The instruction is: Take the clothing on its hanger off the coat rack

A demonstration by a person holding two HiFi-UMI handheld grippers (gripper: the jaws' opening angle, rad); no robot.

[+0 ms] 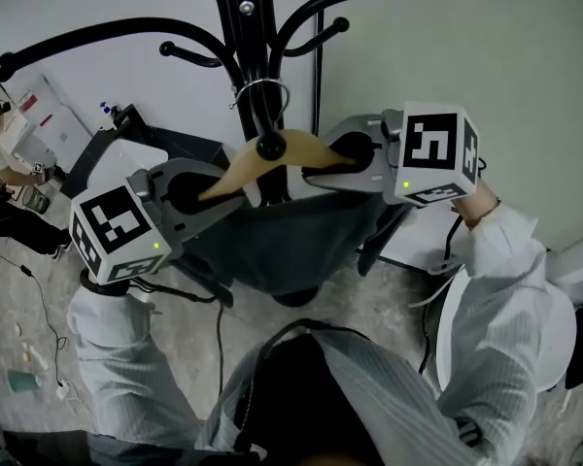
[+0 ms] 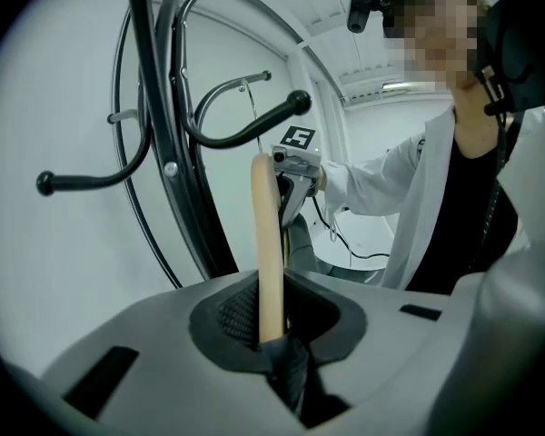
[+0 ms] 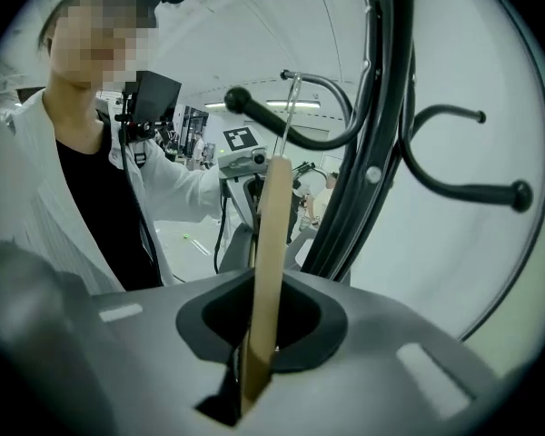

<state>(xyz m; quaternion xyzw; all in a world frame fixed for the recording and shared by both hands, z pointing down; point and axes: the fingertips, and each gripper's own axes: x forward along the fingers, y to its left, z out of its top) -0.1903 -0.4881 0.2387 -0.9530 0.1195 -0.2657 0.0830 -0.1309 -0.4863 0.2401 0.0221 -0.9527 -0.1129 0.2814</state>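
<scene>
Fingers (image 2: 229, 314) on hanger (image 2: 268, 243): gripper views only.

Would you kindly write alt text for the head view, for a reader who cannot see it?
The left gripper and right gripper each clamp one arm of a wooden hanger whose hook hangs on a coat rack, dark clothing draped below.

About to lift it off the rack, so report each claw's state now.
Left claw: shut on the hanger.
Right claw: shut on the hanger.
</scene>
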